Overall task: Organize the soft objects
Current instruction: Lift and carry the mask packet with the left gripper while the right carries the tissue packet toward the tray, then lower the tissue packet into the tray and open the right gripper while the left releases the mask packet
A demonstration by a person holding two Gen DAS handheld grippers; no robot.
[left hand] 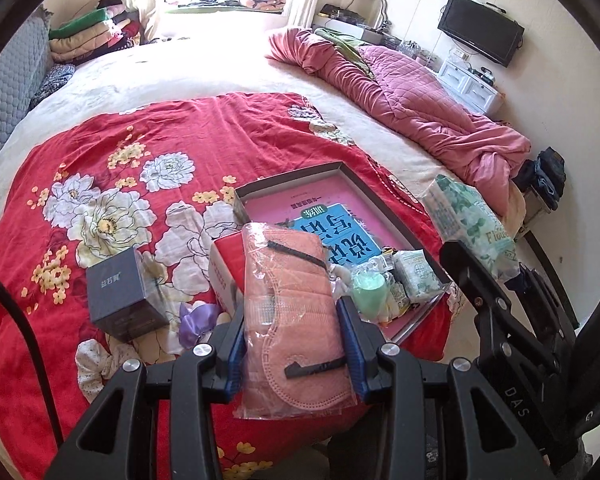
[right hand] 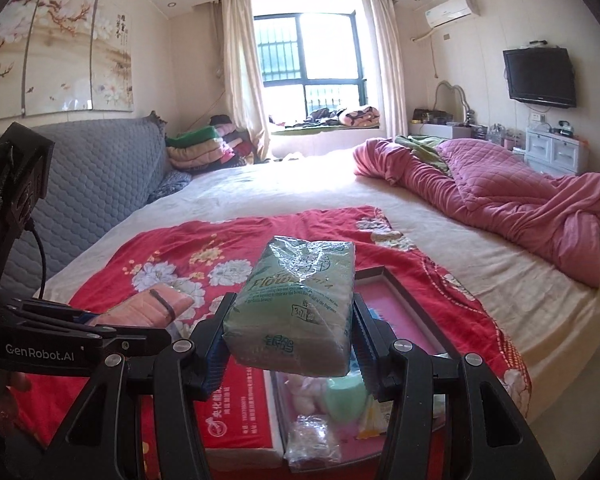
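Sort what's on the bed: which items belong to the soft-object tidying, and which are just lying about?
Part of the job:
- pink face mask pack, held in the left tool
- green tissue pack, held in the right tool
- shallow box with small soft packets inside

Lying about:
- dark gray box
- pink quilt
- folded blanket stack
- TV
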